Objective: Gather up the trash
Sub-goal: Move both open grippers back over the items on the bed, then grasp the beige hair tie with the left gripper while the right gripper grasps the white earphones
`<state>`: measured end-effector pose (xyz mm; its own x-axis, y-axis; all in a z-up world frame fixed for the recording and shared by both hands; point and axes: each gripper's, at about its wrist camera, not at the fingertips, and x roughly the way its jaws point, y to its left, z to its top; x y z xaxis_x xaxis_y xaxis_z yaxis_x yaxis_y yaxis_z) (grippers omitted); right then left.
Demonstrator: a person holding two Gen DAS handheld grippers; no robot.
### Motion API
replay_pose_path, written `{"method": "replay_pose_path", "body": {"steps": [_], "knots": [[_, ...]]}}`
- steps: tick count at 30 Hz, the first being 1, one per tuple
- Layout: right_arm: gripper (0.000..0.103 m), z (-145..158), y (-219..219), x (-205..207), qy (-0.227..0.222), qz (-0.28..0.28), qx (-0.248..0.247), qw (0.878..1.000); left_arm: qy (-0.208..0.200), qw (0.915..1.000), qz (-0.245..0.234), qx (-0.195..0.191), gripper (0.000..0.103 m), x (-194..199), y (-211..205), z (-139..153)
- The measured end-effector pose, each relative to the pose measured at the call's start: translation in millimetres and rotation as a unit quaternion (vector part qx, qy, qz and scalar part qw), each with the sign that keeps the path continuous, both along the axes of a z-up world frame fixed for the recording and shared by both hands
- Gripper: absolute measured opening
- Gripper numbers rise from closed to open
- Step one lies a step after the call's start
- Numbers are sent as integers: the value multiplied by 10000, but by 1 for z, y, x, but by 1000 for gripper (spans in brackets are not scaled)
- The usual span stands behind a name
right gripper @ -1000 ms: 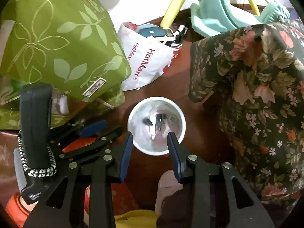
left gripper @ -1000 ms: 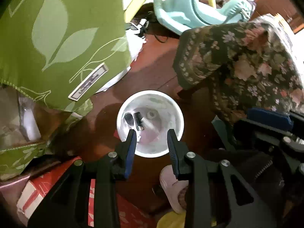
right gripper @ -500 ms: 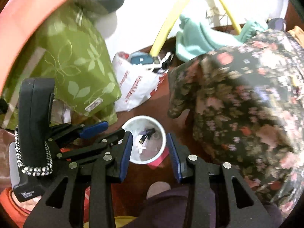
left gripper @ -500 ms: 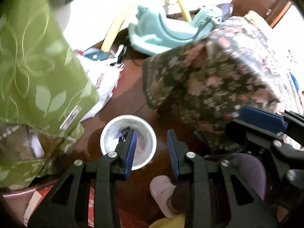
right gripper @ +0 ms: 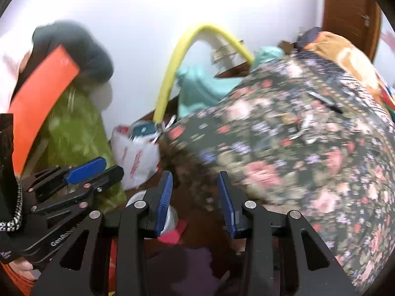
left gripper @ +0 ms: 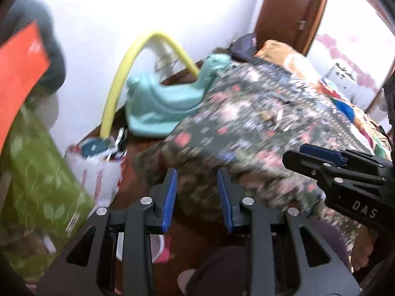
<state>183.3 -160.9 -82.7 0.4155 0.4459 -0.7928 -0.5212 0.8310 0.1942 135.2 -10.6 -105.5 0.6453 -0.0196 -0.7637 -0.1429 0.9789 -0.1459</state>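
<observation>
Trash bin (left gripper: 158, 248) possibly below, both claws (left gripper: 197, 198) (right gripper: 195, 201) agape, empty.

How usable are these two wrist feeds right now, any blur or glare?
Left wrist: floral blanket and green bag motion-smeared, white wall blown out; left gripper sharp. Right wrist: the same smear, white plastic bag lettering unreadable; right gripper crisp. Fisheye bends both edges.

Left gripper (left gripper: 197, 198) and right gripper (right gripper: 195, 201): black triangulated frames, silver screws, jaws lined with ribbed blue pads. Right body marked "DAS"; left carries a braided cord.
</observation>
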Motion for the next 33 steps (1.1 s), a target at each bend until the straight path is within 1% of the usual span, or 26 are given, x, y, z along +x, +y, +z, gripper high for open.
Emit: {"method": "replay_pose_path", "body": {"steps": [3,8,11,14,15,16,17,18,19,20,22,23,27,30,33], "knots": [[34,17,-34,14,-210,-297,108,9993,-183,9996,-195,16,32,18,-21,14],[34,39,-73,33,-762,-669,-93,9948,-369,9984,-428,14,32,58,-53,23],[34,42,-91,50,-791,-806,-84,9936,-402,9977,-551,14,33,78,-67,23],[35,39,-107,72,-719,-945,-107,9929,-345,9971,-675,-33,33,103,-79,21],[35,35,-113,83,-629,-969,-74,9933,-317,9970,-698,-53,33,108,-82,19],[45,32,-118,88,-561,-994,-45,9935,-264,9970,-726,-80,33,117,-85,16],[62,28,-122,95,-491,-1041,-13,9934,-214,9969,-746,-93,33,125,-87,12],[71,21,-127,105,-388,-1125,67,9929,-177,9970,-749,-86,35,130,-88,9],[82,16,-132,110,-317,-1187,165,9923,-114,9971,-746,-62,40,140,-90,4],[84,9,-137,118,-207,-1253,296,9915,-97,9972,-737,-56,47,145,-90,1],[84,-6,-144,135,127,-1333,473,9899,-37,9977,-668,-70,54,158,-88,-10],[84,-14,-147,142,290,-1382,545,9885,-13,9978,-656,-82,55,163,-87,-14],[84,-54,-156,174,991,-1671,930,9765,196,9974,-672,-164,55,186,-83,-36],[84,-77,-152,191,1290,-1714,918,9724,352,9963,-714,-329,55,201,-79,-51],[84,-90,-143,201,1426,-1664,914,9714,421,9950,-759,-489,55,212,-75,-60]]}}
